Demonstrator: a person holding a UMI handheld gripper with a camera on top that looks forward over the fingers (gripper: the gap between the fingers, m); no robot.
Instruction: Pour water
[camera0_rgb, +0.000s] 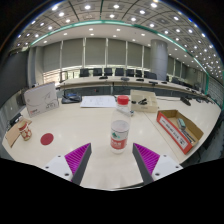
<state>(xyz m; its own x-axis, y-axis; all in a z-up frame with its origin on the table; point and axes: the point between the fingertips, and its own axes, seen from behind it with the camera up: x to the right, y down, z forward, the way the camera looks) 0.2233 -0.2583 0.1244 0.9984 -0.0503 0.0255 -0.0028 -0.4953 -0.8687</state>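
Note:
A clear plastic water bottle (120, 134) with a red-and-white label stands upright on the pale table (90, 135), just ahead of my fingers and midway between them. Beyond it stands a second container (124, 104) with a red cap or label. My gripper (112, 160) is open, its purple pads (78, 157) spread wide on either side, with nothing between them. The bottle is apart from both fingers.
A cardboard box (178, 130) with a red edge lies on the table right of the bottle. On the left sit a red round disc (46, 138), a small red item (25, 130) and a white sign (41, 99). Papers (97, 101) and chairs stand beyond.

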